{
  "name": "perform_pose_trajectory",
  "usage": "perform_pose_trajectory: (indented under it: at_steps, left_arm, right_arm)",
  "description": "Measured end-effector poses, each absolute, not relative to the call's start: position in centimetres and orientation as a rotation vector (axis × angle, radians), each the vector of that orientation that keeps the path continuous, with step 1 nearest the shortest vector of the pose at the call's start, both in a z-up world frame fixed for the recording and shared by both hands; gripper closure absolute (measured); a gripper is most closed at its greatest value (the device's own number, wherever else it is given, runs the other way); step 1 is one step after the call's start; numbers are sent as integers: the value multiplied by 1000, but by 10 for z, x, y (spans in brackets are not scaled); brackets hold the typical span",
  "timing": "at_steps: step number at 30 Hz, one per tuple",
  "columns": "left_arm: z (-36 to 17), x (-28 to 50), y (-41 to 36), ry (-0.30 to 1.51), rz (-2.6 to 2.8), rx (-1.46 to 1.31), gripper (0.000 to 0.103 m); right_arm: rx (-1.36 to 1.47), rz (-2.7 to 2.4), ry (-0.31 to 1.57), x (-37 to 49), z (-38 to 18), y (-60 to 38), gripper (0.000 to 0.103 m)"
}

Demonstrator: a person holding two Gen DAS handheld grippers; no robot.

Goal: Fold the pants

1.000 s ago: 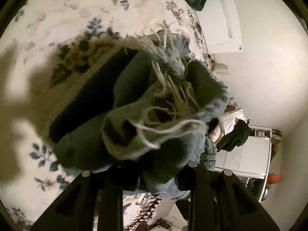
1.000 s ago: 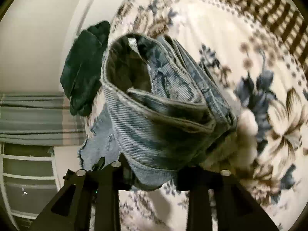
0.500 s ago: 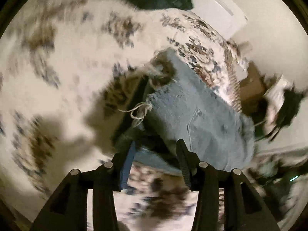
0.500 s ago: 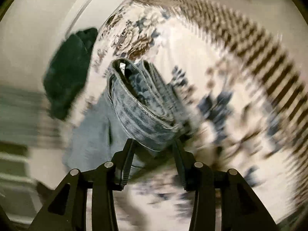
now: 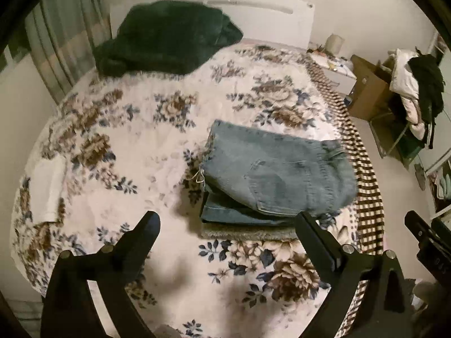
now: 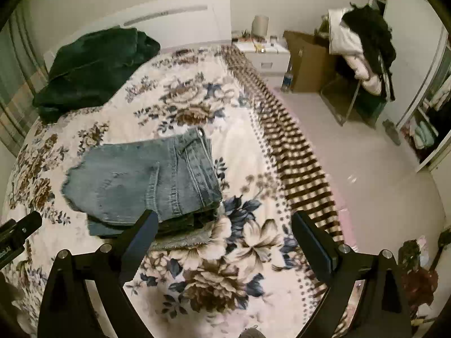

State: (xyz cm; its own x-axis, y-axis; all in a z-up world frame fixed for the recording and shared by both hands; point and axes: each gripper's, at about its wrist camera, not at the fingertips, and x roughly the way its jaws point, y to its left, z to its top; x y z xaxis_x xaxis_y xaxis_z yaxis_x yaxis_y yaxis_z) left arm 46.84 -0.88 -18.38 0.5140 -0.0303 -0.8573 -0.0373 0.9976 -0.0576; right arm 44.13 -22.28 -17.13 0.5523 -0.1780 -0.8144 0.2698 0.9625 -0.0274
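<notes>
The folded pants (image 5: 277, 177) are lying as a compact blue denim stack on the floral bedspread (image 5: 135, 152), toward the bed's right side, near the brown-and-cream checked border (image 5: 363, 174) that runs along that edge. A back pocket is facing up on the top layer, and a frayed hem with loose threads is showing at the stack's left end in the left wrist view.

The left gripper (image 5: 228, 225) is hovering above the bed with its fingers spread wide and holding nothing; the pants are sitting just ahead of it, closer to its right finger, apart from both tips. The right gripper (image 6: 222, 224) is likewise standing wide apart and empty. In its view the pants (image 6: 146, 180) are lying ahead and to the left, with the left finger (image 6: 141, 233) overlapping the stack's near corner in the picture; whether it is touching the cloth cannot be told.

A dark green blanket (image 6: 93, 67) is bunched at the bed's far left corner by the white headboard (image 6: 180, 19). A chair piled with clothes (image 6: 363, 45) is standing on the floor beyond the bed's right edge.
</notes>
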Motion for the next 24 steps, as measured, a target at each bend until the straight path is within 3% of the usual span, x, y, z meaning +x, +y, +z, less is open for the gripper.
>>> perform_pose_trajectory:
  at_steps: [13,24]
  left_arm:
    - [-42,315,-38,840,15,-24,5]
    - [36,200,-48,748,20,-33,5]
  right_arm:
    - [84,-199,792,274,-12,-208,5]
    - [21,-149,669,122,94,-193,4]
